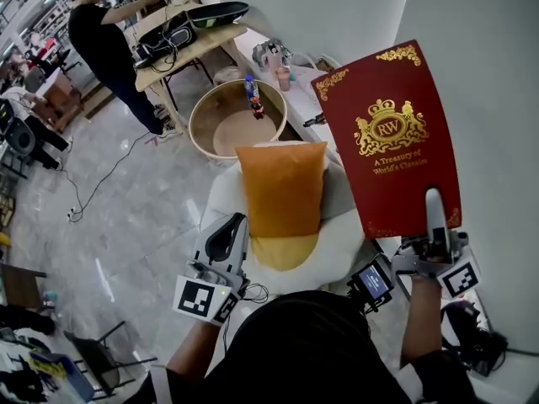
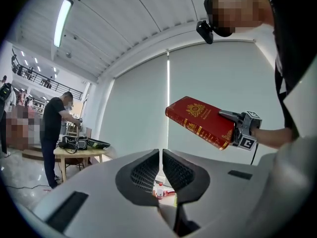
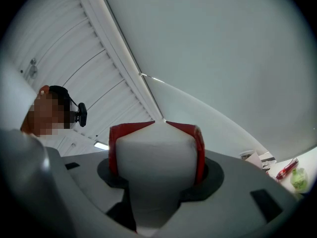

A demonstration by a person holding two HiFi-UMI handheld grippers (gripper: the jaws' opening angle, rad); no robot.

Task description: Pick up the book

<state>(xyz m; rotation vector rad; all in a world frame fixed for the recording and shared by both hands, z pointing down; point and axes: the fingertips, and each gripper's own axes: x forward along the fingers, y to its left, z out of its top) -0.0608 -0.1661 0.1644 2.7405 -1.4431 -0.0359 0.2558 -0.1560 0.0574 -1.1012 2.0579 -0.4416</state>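
My right gripper (image 1: 434, 225) is shut on the lower edge of a thick red book (image 1: 392, 133) with gold crest and lettering, and holds it up in the air, cover toward me, in front of the pale wall. In the right gripper view the book's (image 3: 156, 152) white page block and red covers fill the gap between the jaws of the right gripper (image 3: 157, 175). From the left gripper view the book (image 2: 200, 123) hangs at the upper right. My left gripper (image 1: 223, 242) hovers at the lower left, its pads (image 2: 148, 170) nearly touching with nothing between them.
An orange cushion (image 1: 282, 192) lies on a white seat (image 1: 221, 194) right below me. Beyond it stands a round wooden tub (image 1: 202, 108) with a small bottle (image 1: 251, 91). A person in black (image 1: 105, 36) works at a cluttered table (image 1: 189, 49) at the far left. Cables trail across the floor.
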